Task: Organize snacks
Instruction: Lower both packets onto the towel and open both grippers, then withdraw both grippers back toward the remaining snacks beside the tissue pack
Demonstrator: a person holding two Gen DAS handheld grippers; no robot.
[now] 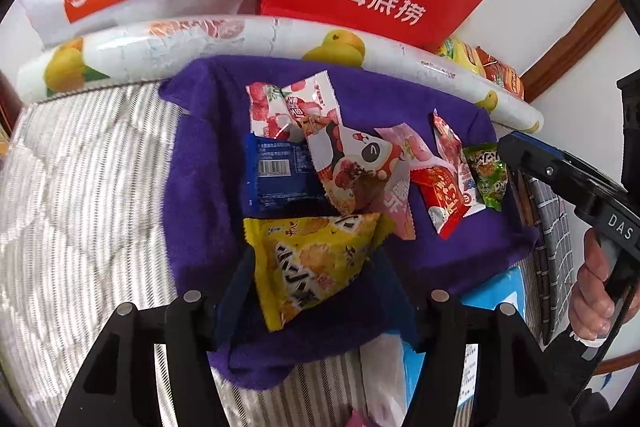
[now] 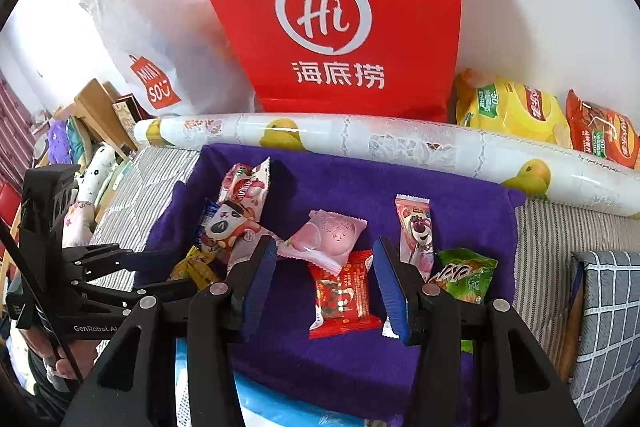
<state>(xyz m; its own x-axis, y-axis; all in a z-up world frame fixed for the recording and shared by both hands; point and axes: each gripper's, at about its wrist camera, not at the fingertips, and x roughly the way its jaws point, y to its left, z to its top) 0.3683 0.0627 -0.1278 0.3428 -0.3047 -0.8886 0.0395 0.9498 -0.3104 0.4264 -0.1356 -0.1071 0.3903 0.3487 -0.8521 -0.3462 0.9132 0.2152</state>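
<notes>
Several snack packets lie on a purple towel (image 1: 200, 163) (image 2: 460, 211). My left gripper (image 1: 316, 267) is open, its fingers on either side of a yellow packet (image 1: 316, 259). Beyond lie a blue packet (image 1: 280, 175), a panda packet (image 1: 352, 167), a lychee packet (image 1: 276, 107) and a pink packet (image 1: 400, 187). My right gripper (image 2: 326, 271) is open just above a red packet (image 2: 344, 295), with the pink packet (image 2: 324, 243) beyond it, a bear packet (image 2: 416, 231) and a green packet (image 2: 464, 275) to the right. It also shows in the left wrist view (image 1: 560, 175).
A fruit-print roll (image 2: 400, 143) lies behind the towel. A red Haidilao bag (image 2: 336, 19) and a white Miniso bag (image 2: 156, 39) stand at the wall. Chip bags (image 2: 516, 111) sit at the right. The striped bedding (image 1: 80, 187) lies left, a checked cushion (image 2: 608, 327) right.
</notes>
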